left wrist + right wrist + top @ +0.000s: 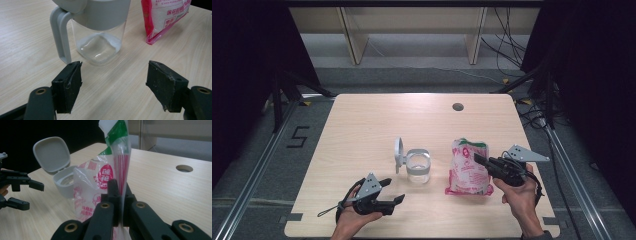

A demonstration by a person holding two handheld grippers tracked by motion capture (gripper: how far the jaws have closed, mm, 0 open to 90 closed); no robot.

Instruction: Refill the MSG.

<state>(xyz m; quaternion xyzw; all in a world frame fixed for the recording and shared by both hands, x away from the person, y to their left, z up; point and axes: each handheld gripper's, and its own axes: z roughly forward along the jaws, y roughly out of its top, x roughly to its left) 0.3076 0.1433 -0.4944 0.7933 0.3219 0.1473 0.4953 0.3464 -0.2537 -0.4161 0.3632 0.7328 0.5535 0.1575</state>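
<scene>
A clear jar (418,167) with a grey collar, a handle and a flipped-up grey lid (398,152) stands at mid-table; the same jar (98,32) and its handle (60,37) sit just ahead of my left gripper (113,80). That left gripper (393,191) rests open near the front edge with nothing between its jaws. A pink and white bag (468,167) with a green top stands to the right of the jar. My right gripper (479,160) is shut on the bag's side. In the right gripper view the jaws pinch a fold of the bag (110,172), and the open jar (62,183) stands behind it.
The wooden table (362,125) has a round cable hole (457,106) at the back right. Black curtains, metal floor rails and cables surround it. The other gripper (22,192) appears at the left edge of the right gripper view.
</scene>
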